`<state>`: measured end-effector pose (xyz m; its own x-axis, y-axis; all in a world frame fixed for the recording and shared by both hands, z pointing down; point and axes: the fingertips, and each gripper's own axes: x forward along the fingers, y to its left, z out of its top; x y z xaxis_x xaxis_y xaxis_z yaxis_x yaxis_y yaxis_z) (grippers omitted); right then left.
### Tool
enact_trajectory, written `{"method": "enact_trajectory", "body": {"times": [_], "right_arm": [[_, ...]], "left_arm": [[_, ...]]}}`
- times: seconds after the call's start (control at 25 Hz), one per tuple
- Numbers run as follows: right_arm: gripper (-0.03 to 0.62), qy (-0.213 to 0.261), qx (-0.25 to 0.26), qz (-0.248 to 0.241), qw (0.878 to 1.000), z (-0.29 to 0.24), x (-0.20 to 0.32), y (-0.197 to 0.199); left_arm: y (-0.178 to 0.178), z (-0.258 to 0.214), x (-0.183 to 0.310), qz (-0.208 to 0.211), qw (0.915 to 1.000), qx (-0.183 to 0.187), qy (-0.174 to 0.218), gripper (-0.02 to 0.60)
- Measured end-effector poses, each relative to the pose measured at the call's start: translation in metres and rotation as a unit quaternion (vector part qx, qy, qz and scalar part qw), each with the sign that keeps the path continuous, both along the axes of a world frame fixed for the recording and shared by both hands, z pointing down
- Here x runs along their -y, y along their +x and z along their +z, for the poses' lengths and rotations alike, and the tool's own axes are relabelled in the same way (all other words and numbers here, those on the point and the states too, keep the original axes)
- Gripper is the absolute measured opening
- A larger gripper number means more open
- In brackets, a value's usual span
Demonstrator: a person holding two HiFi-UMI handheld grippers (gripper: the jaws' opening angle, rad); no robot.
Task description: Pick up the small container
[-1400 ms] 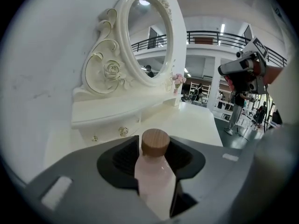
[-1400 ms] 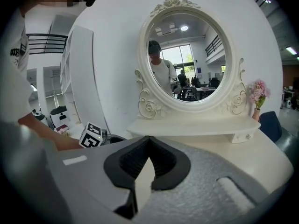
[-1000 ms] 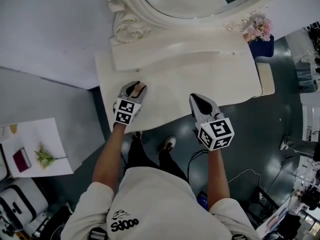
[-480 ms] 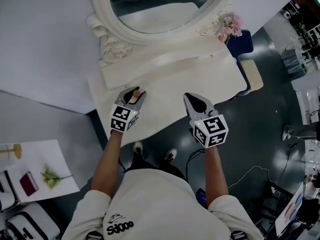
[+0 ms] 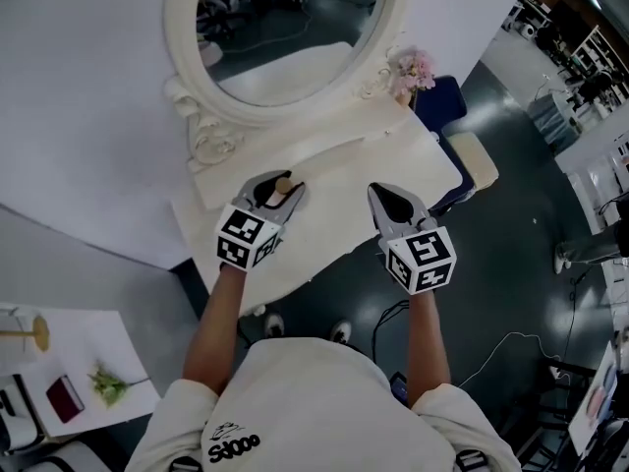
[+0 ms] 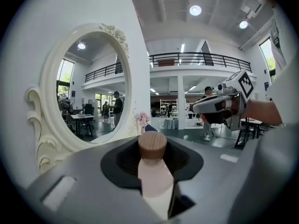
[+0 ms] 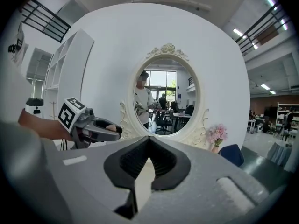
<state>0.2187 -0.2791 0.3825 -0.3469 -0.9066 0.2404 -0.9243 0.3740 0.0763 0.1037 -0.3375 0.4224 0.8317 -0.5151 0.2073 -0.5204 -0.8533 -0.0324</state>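
Observation:
The small container (image 5: pixel 282 186) is a pale pink bottle with a round wooden cap (image 6: pixel 152 145). My left gripper (image 5: pixel 269 193) is shut on it, and the cap sticks out past the jaws. It hangs above the left part of the white dressing table (image 5: pixel 334 180). In the right gripper view the left gripper (image 7: pixel 100 127) shows at the left with the container's (image 7: pixel 111 128) end at its tip. My right gripper (image 5: pixel 387 195) hovers over the table's front edge, shut with nothing in it; its jaws meet in the right gripper view (image 7: pixel 148 140).
A white oval mirror (image 5: pixel 285 42) with a carved frame stands at the back of the table. Pink flowers (image 5: pixel 411 67) sit at its right end, beside a blue chair (image 5: pixel 440 101). A side table (image 5: pixel 79 382) with small items stands at lower left. Cables lie on the dark floor.
The head view has swung, so the table and mirror sit further left and tilted. The left gripper still holds the container, and both grippers keep the same stance.

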Motion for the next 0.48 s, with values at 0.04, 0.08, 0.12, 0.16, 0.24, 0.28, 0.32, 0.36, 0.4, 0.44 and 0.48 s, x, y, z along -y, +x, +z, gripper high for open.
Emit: {"method": "enact_trajectory", "body": {"times": [0.04, 0.08, 0.12, 0.16, 0.24, 0.28, 0.32, 0.36, 0.4, 0.44, 0.48], "right_arm": [[0.002, 0.006, -0.003, 0.004, 1.0, -0.006, -0.001, 0.003], [0.002, 0.012, -0.005, 0.007, 1.0, -0.011, -0.002, 0.005], [0.002, 0.019, -0.006, 0.011, 1.0, -0.017, -0.002, 0.007], [0.002, 0.025, -0.007, 0.014, 1.0, -0.022, -0.003, 0.009], [0.002, 0.035, -0.008, 0.018, 0.999, -0.032, -0.004, 0.012], [0.002, 0.038, -0.009, 0.019, 0.999, -0.036, -0.005, 0.014], [0.002, 0.042, -0.012, 0.02, 0.999, -0.04, -0.007, 0.015], [0.002, 0.045, -0.014, 0.02, 0.999, -0.044, -0.009, 0.016], [0.002, 0.049, -0.016, 0.021, 0.998, -0.048, -0.011, 0.017], [0.002, 0.053, -0.018, 0.021, 0.998, -0.052, -0.013, 0.018], [0.002, 0.056, -0.022, 0.021, 0.998, -0.055, -0.015, 0.019]], "left_arm": [[0.003, -0.009, -0.002, 0.006, 1.0, -0.002, 0.004, 0.141], [0.006, -0.019, -0.004, 0.012, 0.9999, -0.005, 0.008, 0.141], [0.009, -0.028, -0.006, 0.017, 0.9997, -0.009, 0.013, 0.141], [0.012, -0.038, -0.007, 0.022, 0.9995, -0.014, 0.019, 0.141], [0.015, -0.055, -0.013, 0.032, 0.9987, -0.025, 0.031, 0.141], [0.017, -0.063, -0.017, 0.037, 0.9982, -0.03, 0.036, 0.141], [0.018, -0.07, -0.021, 0.042, 0.9977, -0.035, 0.039, 0.141], [0.02, -0.076, -0.026, 0.047, 0.9973, -0.039, 0.042, 0.141], [0.022, -0.082, -0.03, 0.051, 0.9968, -0.042, 0.045, 0.141], [0.023, -0.088, -0.033, 0.054, 0.9964, -0.044, 0.047, 0.141], [0.024, -0.093, -0.037, 0.057, 0.9961, -0.047, 0.049, 0.141]]}}
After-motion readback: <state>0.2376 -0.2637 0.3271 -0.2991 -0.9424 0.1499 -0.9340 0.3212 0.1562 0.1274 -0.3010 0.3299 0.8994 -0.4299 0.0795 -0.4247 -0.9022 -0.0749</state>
